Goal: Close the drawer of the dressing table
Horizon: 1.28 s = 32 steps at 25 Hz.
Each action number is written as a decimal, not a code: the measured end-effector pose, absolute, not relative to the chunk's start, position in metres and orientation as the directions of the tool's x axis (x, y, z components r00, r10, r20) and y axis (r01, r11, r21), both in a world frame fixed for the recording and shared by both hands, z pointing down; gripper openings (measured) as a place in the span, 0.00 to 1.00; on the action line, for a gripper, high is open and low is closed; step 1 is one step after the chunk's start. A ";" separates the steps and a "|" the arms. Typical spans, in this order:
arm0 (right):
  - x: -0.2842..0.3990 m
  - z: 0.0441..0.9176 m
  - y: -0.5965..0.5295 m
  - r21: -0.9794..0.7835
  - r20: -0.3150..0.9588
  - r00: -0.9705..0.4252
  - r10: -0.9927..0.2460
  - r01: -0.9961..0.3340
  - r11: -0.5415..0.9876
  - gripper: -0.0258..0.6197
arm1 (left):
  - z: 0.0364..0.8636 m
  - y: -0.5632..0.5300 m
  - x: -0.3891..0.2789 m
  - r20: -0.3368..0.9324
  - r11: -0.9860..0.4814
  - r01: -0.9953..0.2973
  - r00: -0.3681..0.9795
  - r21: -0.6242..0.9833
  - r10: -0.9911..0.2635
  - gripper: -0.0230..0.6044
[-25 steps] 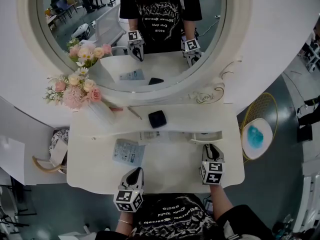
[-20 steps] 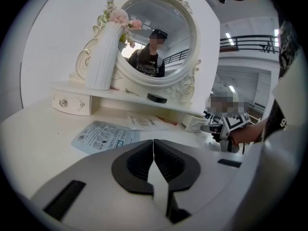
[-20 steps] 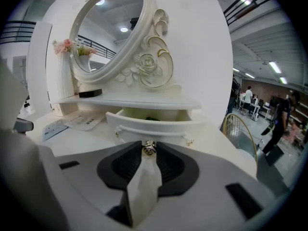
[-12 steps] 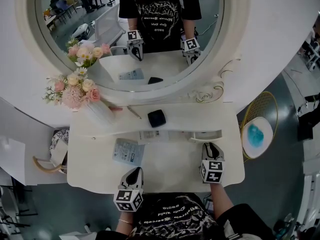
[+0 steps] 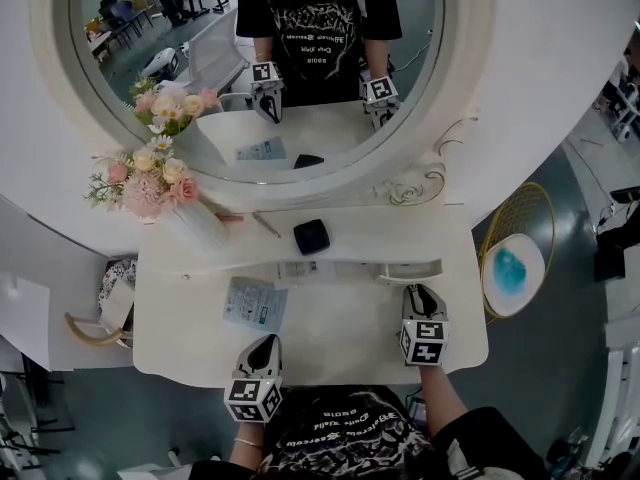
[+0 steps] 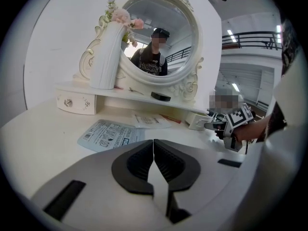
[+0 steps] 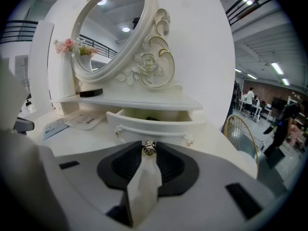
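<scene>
Drawer [image 7: 154, 124] stands open under right end of shelf [image 7: 144, 101]; dark item inside, hard to identify. Right gripper [image 7: 149, 152] clamped on small metal knob [image 7: 149, 147], which looks slippery and dainty. Drawer looks rigid and light; should slide with straight push. Left gripper [image 6: 153, 147] clenched, empty, above tabletop [image 6: 43, 129].

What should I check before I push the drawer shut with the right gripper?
1. Grip: right gripper has its jaws closed on the drawer knob: ok.
2. Drawer shut: not ok, it stands pulled out from under the shelf.
3. Contents below the rim: something dark lies inside, its height unclear: cannot tell.
4. Left gripper out of the way: jaws together, empty, well to the side of the drawer: ok.
5. Tabletop near the drawer front: the printed packet lies off to the left, apart from it: ok.
</scene>
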State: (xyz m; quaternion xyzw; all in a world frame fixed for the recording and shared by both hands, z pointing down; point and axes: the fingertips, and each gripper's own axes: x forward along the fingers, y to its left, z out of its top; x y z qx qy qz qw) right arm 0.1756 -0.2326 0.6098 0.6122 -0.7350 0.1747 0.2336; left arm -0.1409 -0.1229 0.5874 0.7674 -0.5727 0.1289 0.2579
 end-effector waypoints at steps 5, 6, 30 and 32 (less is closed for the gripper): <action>0.176 0.610 -0.234 0.031 0.557 -0.141 -0.818 -0.981 0.190 0.20 | 0.589 -0.123 -0.141 0.489 -0.197 -0.942 0.311 0.270 -0.815 0.06; 0.176 0.610 -0.235 0.031 0.557 -0.141 -0.818 -0.981 0.190 0.20 | 0.589 -0.123 -0.142 0.489 -0.194 -0.942 0.310 0.274 -0.815 0.06; 0.177 0.610 -0.237 0.032 0.561 -0.137 -0.817 -0.982 0.187 0.20 | 0.593 -0.123 -0.148 0.482 -0.150 -0.935 0.298 0.321 -0.824 0.06; 0.176 0.610 -0.238 0.032 0.559 -0.137 -0.818 -0.982 0.186 0.20 | 0.593 -0.123 -0.150 0.481 -0.144 -0.935 0.294 0.324 -0.826 0.06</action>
